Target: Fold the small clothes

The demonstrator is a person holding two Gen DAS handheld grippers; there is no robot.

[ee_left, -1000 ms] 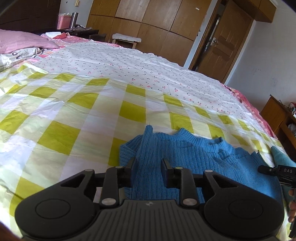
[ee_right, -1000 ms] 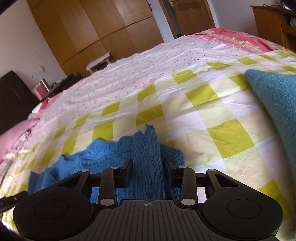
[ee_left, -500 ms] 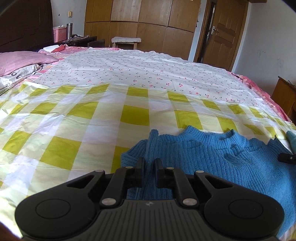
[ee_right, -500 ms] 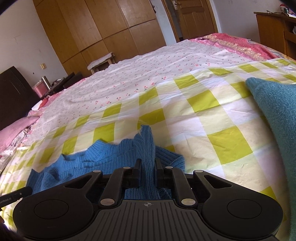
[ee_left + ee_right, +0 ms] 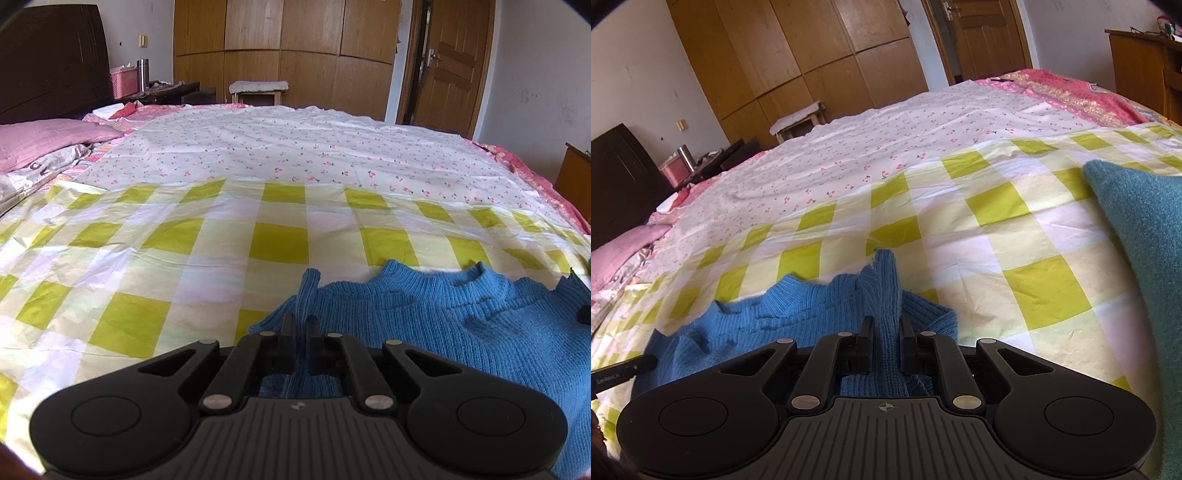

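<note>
A small blue knitted sweater lies on the yellow-checked sheet, neck toward the far side. My left gripper is shut on a pinched-up fold at its left edge. My right gripper is shut on a raised ribbed fold at the sweater's right edge. Both folds stand up between the fingers. The tip of the left gripper shows at the left of the right wrist view.
A teal knitted garment lies on the bed at the right. Beyond the checked sheet is a white floral sheet, pink pillows at the left, and wardrobes and a door behind.
Both grippers went from open around the sweater's edges to shut on them. The pinched folds have lifted a little and the views have tilted up.
</note>
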